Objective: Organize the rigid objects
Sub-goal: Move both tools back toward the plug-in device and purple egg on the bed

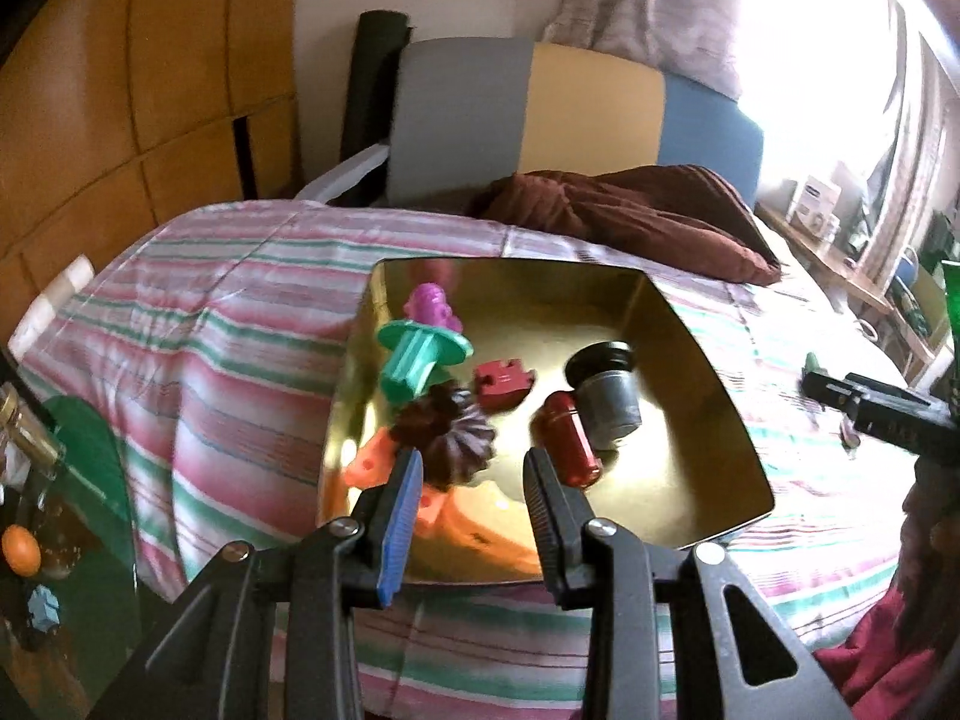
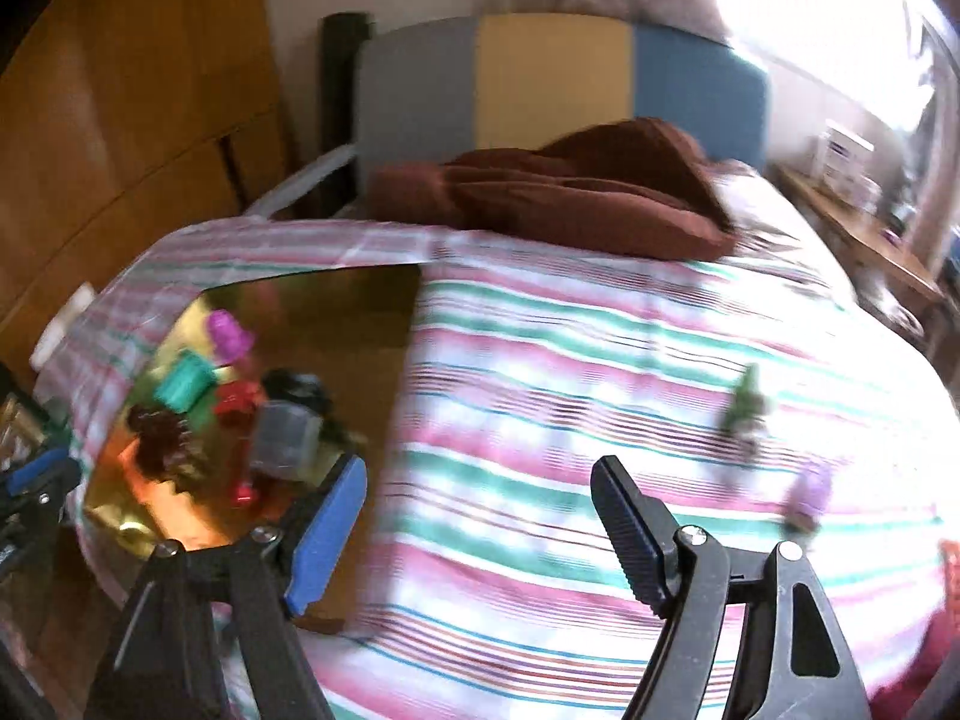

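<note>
Striped quilt bears a glossy gold tray of ribbed plastic toys; both jaws gape empty

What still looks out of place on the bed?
Two small pieces, a green piece and a purple piece, lie loose on the striped bedspread, apart from the gold tray holding the other parts.

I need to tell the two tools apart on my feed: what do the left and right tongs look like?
Both look alike. The left tongs have black plastic arms with cut-out slots and silver pivot screws; one finger carries a blue ribbed pad, the other a black ribbed pad. The right tongs match: blue pad, black pad. No cables or markings show.
</note>
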{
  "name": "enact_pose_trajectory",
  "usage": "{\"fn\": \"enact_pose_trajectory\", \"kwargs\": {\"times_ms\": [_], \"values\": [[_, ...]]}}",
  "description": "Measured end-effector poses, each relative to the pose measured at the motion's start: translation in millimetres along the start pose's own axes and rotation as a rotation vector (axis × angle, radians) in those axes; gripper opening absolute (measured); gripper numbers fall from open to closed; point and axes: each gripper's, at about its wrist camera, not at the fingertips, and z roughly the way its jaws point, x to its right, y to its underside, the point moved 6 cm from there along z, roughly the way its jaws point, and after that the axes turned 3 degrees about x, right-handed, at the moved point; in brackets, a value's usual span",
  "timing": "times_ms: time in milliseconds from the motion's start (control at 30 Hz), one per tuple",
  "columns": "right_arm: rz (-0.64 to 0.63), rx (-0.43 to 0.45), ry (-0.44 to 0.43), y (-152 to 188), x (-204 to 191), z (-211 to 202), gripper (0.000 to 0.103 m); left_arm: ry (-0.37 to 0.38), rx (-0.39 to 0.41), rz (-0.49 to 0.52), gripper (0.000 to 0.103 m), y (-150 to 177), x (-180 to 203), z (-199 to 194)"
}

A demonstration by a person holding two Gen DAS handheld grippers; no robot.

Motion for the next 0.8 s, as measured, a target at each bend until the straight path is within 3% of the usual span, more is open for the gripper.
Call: {"fn": "enact_pose_trajectory", "kwargs": {"times_ms": [300, 533, 700, 800], "values": [[0.126, 0.036, 0.144, -7.4, 104.3, -18.5, 0.079, 0.045, -0.001, 0.093, 0.035, -10.8, 39.4, 2.1], [0.252, 0.038, 0.284, 2.3, 190.8, -8.0, 0.081, 0.088, 0.000, 0.184, 0.035, -18.3, 80.6, 9.5], [0.445, 0.003, 0.374, 28.8, 249.0, -0.4, 0.080, 0.120, -0.006, 0.234, 0.034, -24.3, 113.3, 19.2], [0.507, 0.021, 0.372, 30.4, 262.3, -4.1, 0.080, 0.146, -0.013, 0.256, 0.034, -27.5, 134.7, 27.2]]}}
